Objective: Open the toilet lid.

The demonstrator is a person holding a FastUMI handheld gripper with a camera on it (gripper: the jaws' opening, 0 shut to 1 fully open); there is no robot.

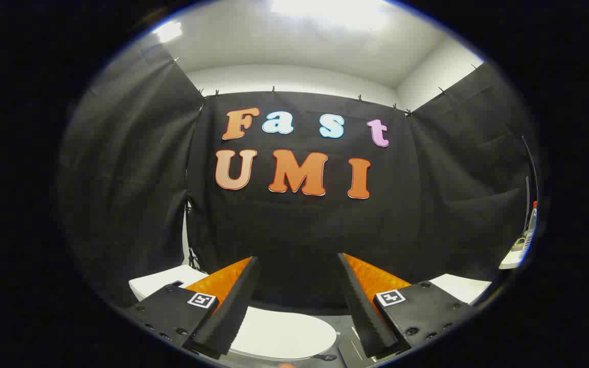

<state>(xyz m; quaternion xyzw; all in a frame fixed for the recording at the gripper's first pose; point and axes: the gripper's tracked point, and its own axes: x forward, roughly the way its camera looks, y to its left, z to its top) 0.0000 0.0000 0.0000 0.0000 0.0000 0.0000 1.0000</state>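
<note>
Black cloth wall behind; closed white toilet lid [281,335] lies below your claw [294,301], fingers spread wide, gripping nothing.

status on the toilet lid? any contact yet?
Done: nothing visible; the smooth white oval toilet lid lies flat and closed. In hand: the gripper hangs above it, fingers spread wide with the lid below and between them, no contact apparent. Left: come down to the lid's edge, catch it and swing it up toward the black cloth wall.
</note>
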